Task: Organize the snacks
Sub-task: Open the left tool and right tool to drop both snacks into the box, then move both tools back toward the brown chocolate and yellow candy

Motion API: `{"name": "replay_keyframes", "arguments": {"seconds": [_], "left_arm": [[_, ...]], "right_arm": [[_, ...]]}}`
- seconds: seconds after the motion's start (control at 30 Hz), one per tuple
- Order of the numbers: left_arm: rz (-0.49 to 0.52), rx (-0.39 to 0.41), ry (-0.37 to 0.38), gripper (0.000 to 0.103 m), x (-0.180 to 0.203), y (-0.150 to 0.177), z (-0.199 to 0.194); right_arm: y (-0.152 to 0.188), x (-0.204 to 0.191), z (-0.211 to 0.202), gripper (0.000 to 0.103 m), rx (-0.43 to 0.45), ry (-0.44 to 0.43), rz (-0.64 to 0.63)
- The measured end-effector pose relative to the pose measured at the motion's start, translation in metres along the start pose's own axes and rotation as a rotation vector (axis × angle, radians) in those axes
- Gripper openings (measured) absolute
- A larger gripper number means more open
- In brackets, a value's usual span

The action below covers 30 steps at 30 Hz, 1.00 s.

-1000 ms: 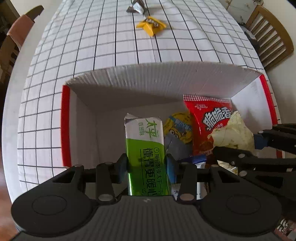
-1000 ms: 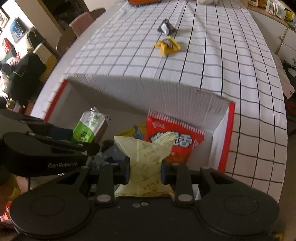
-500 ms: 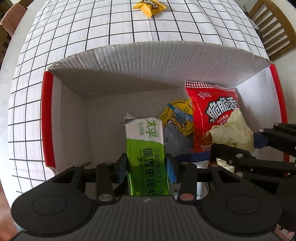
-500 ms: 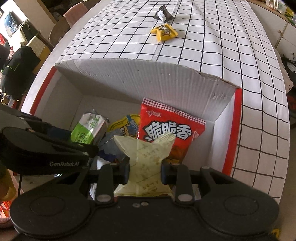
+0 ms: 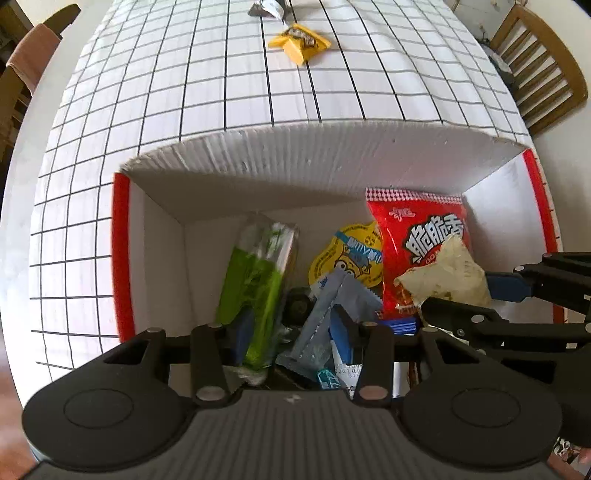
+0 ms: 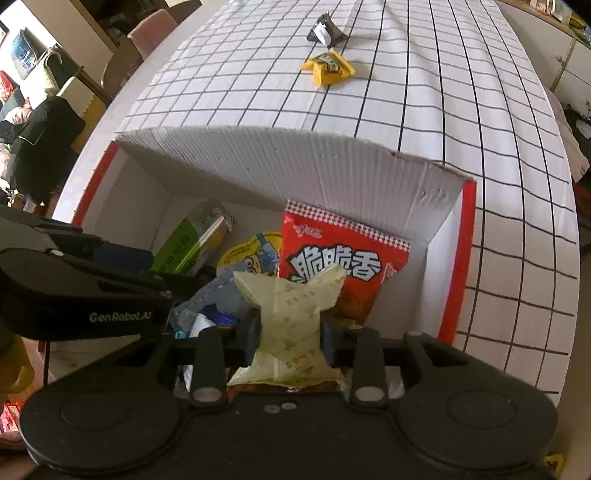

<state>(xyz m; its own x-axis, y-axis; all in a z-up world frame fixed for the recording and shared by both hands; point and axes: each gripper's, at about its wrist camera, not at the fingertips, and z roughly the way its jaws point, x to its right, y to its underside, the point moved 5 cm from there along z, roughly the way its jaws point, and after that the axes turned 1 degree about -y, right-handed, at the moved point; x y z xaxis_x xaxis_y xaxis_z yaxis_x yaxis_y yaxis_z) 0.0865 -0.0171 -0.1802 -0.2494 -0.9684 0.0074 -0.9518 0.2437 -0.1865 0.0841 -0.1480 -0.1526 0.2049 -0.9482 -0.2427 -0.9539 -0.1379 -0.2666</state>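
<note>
Both grippers point down into a white cardboard box [image 5: 332,173] with red edges, which sits on a surface covered by a white cloth with a black grid [image 5: 207,74].

The left gripper [image 5: 291,332] has its fingers apart by a middling gap; the green pack [image 5: 258,277] is blurred and tilted, its lower part between them, lying against the left finger [image 5: 240,332] and clear of the right one, so nothing is clamped; in the right wrist view the same pack [image 6: 192,240] leans toward the box's left wall.

The right gripper [image 6: 290,332] has the pale yellow wrapper [image 6: 291,314] between its fingers; the fingers are starting to open — the pads are narrow-set and still pinch the wrapper's waist, which bulges above and below them; the wrapper hangs over the box's right half, in front of the red bag; in the left wrist view the wrapper [image 5: 443,280] shows between the right gripper's black fingers [image 5: 458,314].

Inside the box — a red bag with white lettering [image 6: 343,266] stands against the far wall near the right corner; a round yellow packet with a cartoon figure [image 5: 347,258] lies just left of it, partly under a grey-blue sachet [image 5: 332,306]; further small blue and white packs sit below these, too crowded to tell apart.

Beyond the box, well apart from it on the cloth, lie a yellow wrapped snack [image 6: 328,68] and, just past it, a dark wrapped snack [image 6: 325,31]; wooden chairs [image 5: 535,62] stand at the surface's edge.
</note>
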Motion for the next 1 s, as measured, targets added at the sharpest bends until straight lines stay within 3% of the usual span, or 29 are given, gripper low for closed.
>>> {"name": "replay_keyframes", "arguments": {"seconds": [0.2, 0.4, 0.5, 0.67, 1.0], "left_arm": [[-0.002, 0.059, 0.009, 0.049, -0.003, 0.000, -0.019], [-0.054, 0.166, -0.018, 0.061, -0.013, -0.007, -0.040], [-0.068, 0.203, -0.034, 0.068, -0.017, -0.012, -0.048], [-0.077, 0.264, -0.026, 0.071, -0.024, -0.024, -0.066], [-0.091, 0.427, -0.035, 0.078, -0.040, -0.064, -0.105]], "right_arm": [[-0.005, 0.000, -0.013, 0.037, 0.028, -0.016, -0.002], [-0.015, 0.000, -0.032, 0.044, 0.083, -0.027, -0.001], [-0.021, 0.001, -0.044, 0.050, 0.118, -0.029, -0.005], [-0.034, 0.002, -0.063, 0.066, 0.188, -0.026, -0.013], [-0.072, 0.005, -0.089, 0.084, 0.294, 0.001, -0.053]]}}
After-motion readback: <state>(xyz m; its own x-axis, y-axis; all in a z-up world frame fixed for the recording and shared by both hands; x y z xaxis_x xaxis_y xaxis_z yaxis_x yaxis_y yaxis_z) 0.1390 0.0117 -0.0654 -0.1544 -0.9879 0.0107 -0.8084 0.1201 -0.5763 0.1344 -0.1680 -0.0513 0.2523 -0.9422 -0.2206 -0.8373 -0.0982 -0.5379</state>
